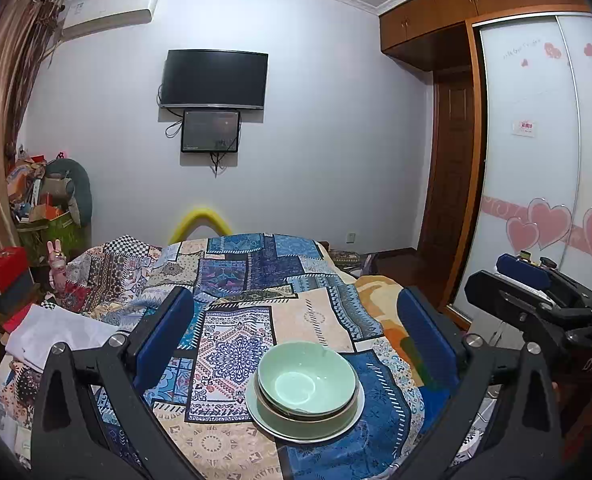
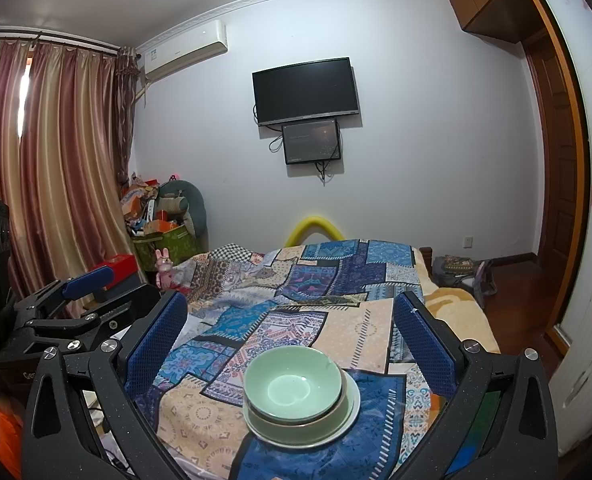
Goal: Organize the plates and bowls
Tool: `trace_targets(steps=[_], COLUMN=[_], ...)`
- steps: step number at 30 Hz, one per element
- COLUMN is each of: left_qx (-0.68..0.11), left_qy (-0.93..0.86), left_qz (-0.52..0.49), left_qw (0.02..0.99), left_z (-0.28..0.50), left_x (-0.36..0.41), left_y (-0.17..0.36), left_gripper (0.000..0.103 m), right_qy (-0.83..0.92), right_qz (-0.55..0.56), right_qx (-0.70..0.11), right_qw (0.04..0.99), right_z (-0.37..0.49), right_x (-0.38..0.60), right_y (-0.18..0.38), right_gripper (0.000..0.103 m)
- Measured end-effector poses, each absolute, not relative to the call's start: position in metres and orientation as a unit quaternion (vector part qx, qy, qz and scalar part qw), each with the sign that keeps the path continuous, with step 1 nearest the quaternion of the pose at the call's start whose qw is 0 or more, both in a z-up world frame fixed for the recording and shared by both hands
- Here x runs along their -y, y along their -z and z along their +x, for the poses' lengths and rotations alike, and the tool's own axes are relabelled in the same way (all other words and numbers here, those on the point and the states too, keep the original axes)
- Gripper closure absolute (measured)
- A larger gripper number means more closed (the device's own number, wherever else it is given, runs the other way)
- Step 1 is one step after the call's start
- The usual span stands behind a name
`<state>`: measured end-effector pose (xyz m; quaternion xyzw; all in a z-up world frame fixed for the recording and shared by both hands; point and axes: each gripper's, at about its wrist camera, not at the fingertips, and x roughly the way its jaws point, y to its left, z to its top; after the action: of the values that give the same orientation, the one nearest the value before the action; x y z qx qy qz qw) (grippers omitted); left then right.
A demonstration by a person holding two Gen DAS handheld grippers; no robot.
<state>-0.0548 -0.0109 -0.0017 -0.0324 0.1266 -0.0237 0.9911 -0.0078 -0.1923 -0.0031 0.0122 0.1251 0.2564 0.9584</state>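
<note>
Two pairs of tongs hung over the bed, both spread wide and pinching nothing. From the left wrist view, the left tongs (image 1: 296,328) framed the stacked dishes between their blue-padded fingers (image 1: 163,332), the stack sitting low in the gap and a little toward the right finger, touching neither. From the right wrist view, the right tongs (image 2: 291,328) framed the same stack, near the middle of the gap and likewise clear of both pads.

The stack itself sat on the patchwork bedspread (image 1: 231,280) near the close end of the bed. A pale green bowl (image 1: 307,378) sat upright on top, nested in a second, darker-rimmed bowl (image 1: 336,416), and both rested on a white plate (image 1: 263,416) whose rim showed around them. In the right wrist view the top bowl (image 2: 292,382) sat toward the left of the plate (image 2: 352,404), leaving more rim bare on the right.

Each camera caught the other tool off to the side: the right tongs (image 1: 536,280) at the right edge of the left view, the left tongs (image 2: 75,292) at the left edge of the right view, both well apart from the dishes.

Farther off, a yellow curved tube (image 1: 199,220) rose behind the foot of the bed, and a dark television (image 1: 214,79) hung on the white wall above a smaller screen (image 1: 211,131)
</note>
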Motion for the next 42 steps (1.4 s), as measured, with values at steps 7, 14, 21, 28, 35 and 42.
trace_targets(steps=[7, 14, 21, 28, 35, 42], left_qx=[-0.125, -0.127, -0.133, -0.133, -0.133, -0.128], left_qy=[0.025, 0.023, 0.032, 0.034, 0.039, 0.039], left_qz=[-0.028, -0.032, -0.034, -0.03, -0.025, -0.033], left_qw=[0.991, 0.991, 0.99, 0.99, 0.99, 0.99], left_z=[-0.055, -0.054, -0.051, -0.05, -0.051, -0.049], left_x=[0.013, 0.012, 0.011, 0.014, 0.017, 0.014], left_y=[0.001, 0.001, 0.001, 0.002, 0.004, 0.004], left_gripper=[0.0, 0.0, 0.0, 0.0, 0.0, 0.0], right_qy=[-0.258, -0.258, -0.256, -0.256, -0.255, -0.253], right_qz=[0.008, 0.008, 0.014, 0.02, 0.025, 0.027], right_qx=[-0.125, -0.126, -0.129, -0.133, -0.138, -0.142], right_qw=[0.958, 0.958, 0.958, 0.957, 0.957, 0.957], right_z=[-0.008, -0.009, -0.006, -0.001, 0.004, 0.008], right_x=[0.191, 0.191, 0.194, 0.197, 0.2, 0.204], right_y=[0.004, 0.005, 0.006, 0.007, 0.008, 0.009], right_gripper=[0.0, 0.0, 0.0, 0.0, 0.0, 0.0])
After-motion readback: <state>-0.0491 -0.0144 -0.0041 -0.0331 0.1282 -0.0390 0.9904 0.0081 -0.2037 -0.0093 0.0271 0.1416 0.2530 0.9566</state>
